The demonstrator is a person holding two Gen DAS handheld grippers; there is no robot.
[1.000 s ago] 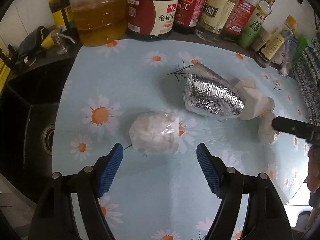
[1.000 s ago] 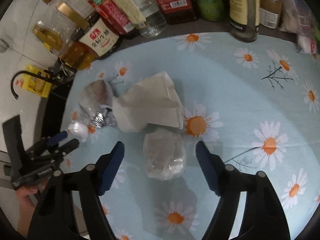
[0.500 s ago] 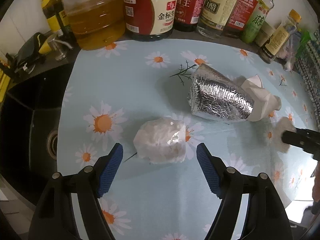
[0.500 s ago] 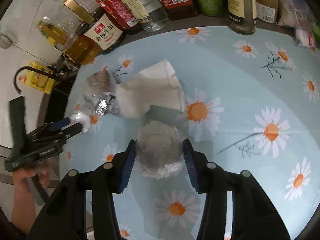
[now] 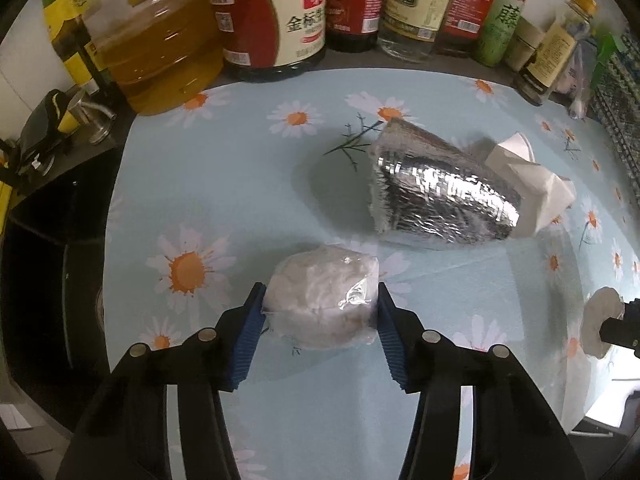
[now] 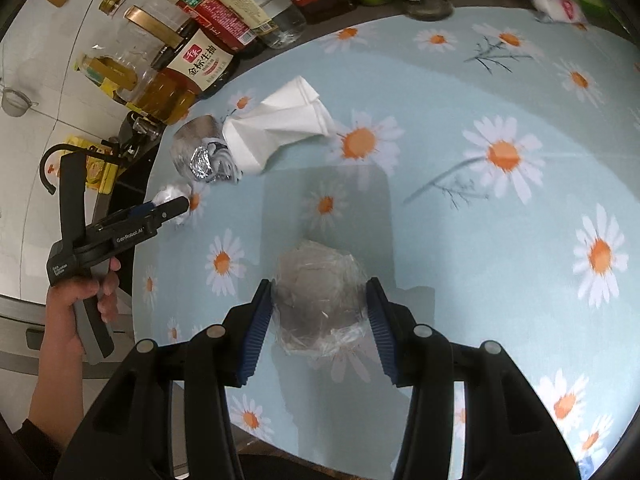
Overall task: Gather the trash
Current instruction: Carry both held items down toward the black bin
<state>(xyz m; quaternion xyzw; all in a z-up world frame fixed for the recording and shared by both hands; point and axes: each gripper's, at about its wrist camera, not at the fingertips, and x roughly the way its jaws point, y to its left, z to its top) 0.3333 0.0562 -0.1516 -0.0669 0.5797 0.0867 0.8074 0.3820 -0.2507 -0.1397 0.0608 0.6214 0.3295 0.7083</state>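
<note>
My left gripper (image 5: 319,303) is shut on a white crumpled plastic-wrapped wad (image 5: 322,298); it also shows in the right wrist view (image 6: 174,199). My right gripper (image 6: 319,305) is shut on a grey crumpled clear-plastic ball (image 6: 318,300), held above the cloth; this ball shows in the left wrist view (image 5: 600,322). A crumpled foil wrapper (image 5: 440,196) and a crumpled white paper napkin (image 5: 532,184) lie together on the daisy tablecloth (image 5: 224,184). The foil (image 6: 202,154) and napkin (image 6: 280,124) also appear in the right wrist view.
A row of oil and sauce bottles (image 5: 276,20) stands along the back edge. A black sink (image 5: 44,272) with a tap lies left of the cloth. A small bag (image 6: 560,0) sits at the back right. The cloth's front edge is near me.
My left gripper moved forward and closed on the white wad. My right gripper, closed on the clear-plastic ball half a second ago, lifted it back from the napkin.
</note>
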